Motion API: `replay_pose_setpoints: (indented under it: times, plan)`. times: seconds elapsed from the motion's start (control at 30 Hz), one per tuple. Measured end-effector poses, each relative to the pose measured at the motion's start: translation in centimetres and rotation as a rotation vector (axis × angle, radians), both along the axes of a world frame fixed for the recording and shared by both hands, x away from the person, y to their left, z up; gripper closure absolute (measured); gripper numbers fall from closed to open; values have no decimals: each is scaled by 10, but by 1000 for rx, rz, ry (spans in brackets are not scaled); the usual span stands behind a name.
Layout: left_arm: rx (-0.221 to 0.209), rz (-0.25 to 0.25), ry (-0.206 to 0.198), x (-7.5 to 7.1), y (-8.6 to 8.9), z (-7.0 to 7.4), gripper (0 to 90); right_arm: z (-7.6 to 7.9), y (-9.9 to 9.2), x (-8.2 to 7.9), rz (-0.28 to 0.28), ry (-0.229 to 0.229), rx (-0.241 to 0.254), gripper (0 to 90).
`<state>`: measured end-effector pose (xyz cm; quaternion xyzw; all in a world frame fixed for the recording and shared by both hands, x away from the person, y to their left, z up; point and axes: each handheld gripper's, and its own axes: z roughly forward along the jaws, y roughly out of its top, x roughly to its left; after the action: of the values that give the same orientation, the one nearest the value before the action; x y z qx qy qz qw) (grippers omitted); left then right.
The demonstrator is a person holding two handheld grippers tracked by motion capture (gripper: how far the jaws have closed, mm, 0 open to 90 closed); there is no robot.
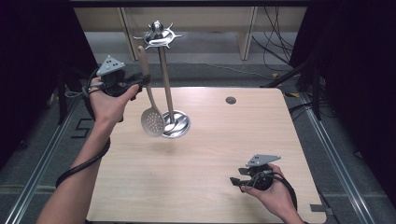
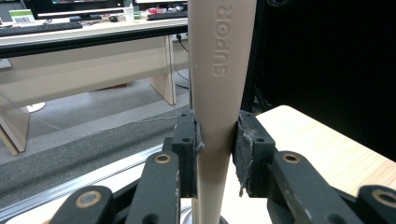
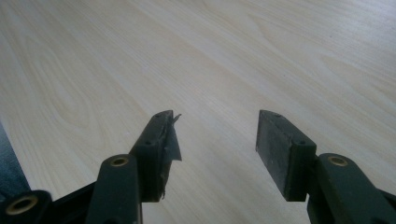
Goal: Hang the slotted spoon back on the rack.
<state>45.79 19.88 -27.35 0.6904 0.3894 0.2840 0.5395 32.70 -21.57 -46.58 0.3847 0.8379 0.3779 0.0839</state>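
We find the work partly done. The left gripper [image 1: 140, 80] has its jaws closed on the beige handle of a slotted spoon [image 1: 149, 100], gripping it in its upper part. The spoon hangs in the air beside the steel utensil stand [image 1: 164, 74], its perforated bowl low, just above the stand's round base, its handle top near the crown of hooks. We judge that the spoon is either being brought to a hook or taken off one; the frames do not settle which. It is not hung: no hook carries it, and its weight rests in the jaws. What is left, on the first reading, is to raise the handle end to a hook and let go.

The right gripper [image 1: 238, 181] sits low over the near right part of the wooden table [image 1: 210, 140], jaws apart and empty, taking no share in the work.

The high view gives the whole layout: spoon, stand and both hands. The left gripper view [image 2: 217, 149] adds what that view cannot: both pads pressed flat on the handle [image 2: 219, 93], the lettering SUPOR moulded on it, and frayed pad lining. The right gripper view [image 3: 215, 135] confirms nothing lies between its jaws but bare tabletop [image 3: 233, 56].
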Motion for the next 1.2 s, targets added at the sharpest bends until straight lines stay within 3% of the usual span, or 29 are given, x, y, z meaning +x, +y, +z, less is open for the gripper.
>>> replay_pose_setpoints:
  times: [0.9, 1.2]
  plan:
    - [-5, -1, 33, 14, -6, -1, 711, 2, -2, 0, 11, 13, -26, 474]
    - [-4, -3, 40, 16, -8, -2, 711, 1, 0, 0, 6, 8, -8, 474]
